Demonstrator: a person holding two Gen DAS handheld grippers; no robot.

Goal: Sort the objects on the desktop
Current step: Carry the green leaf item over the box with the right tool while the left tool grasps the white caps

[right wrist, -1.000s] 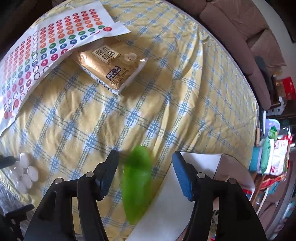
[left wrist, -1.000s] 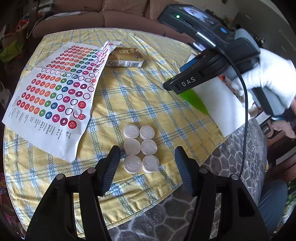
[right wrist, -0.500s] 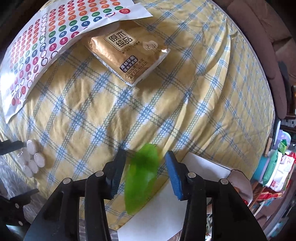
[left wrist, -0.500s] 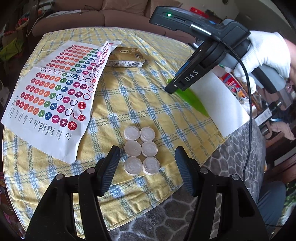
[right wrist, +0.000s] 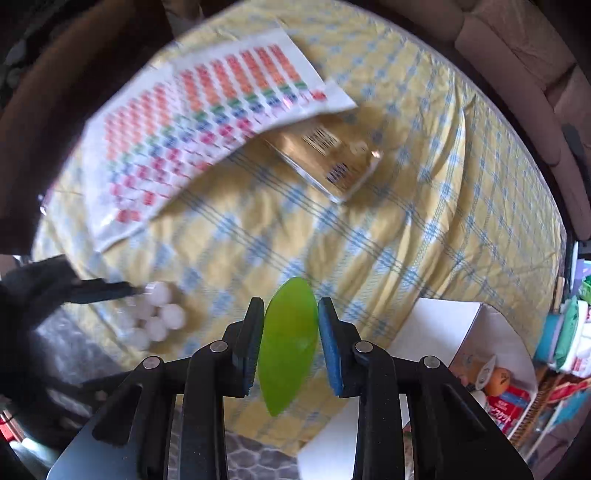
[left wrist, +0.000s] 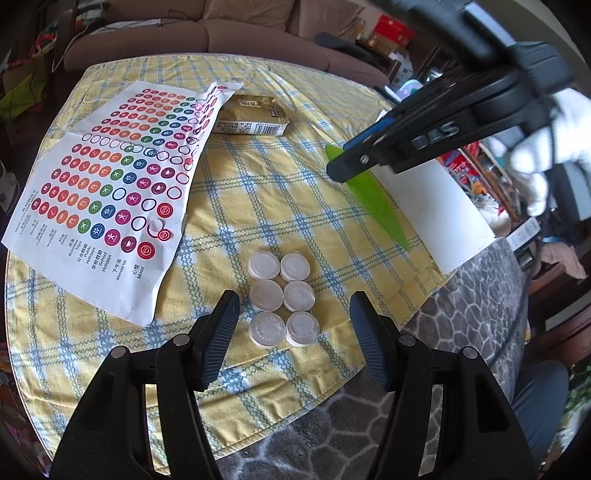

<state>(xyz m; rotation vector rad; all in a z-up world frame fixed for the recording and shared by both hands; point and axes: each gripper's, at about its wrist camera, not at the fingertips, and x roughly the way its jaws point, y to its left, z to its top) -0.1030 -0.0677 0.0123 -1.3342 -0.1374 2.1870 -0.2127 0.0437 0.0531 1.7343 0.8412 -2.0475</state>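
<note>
- The right tongs [right wrist: 290, 338] are closed onto a flat, bright green leaf-shaped plastic piece [right wrist: 288, 347]; one black pad and one blue pad press its two long edges.
- In the left wrist view, the right tongs [left wrist: 341, 168] reach in from the upper right, their tip over the pointed far end of the green piece [left wrist: 373, 199]. From this angle the piece appears to lie along the cloth beside a white sheet of card [left wrist: 439, 210]; whether it is lifted I cannot tell.
- The left tongs [left wrist: 291, 332] are spread wide apart and hold nothing. They hover low over the near edge of the worktop.
- Just ahead of the left tongs sit six round, translucent white plastic caps [left wrist: 282, 295], arranged in two columns of three, touching one another.
- In the right wrist view, the same caps [right wrist: 155, 317] show blurred at the left, with the left tongs' dark tip beside them.
- All of this rests on a round worktop covered by a yellow cloth with blue checks [left wrist: 266, 184].
- To the left lies a white paper sheet of coloured round stickers [left wrist: 110, 177], with several stickers already removed.
- Beyond it, at the far side, lies a gold-brown packet with printed labels [left wrist: 251, 120], its corner touching the sticker sheet's far edge.
- A brown sofa [left wrist: 221, 33] stands behind the worktop.
</note>
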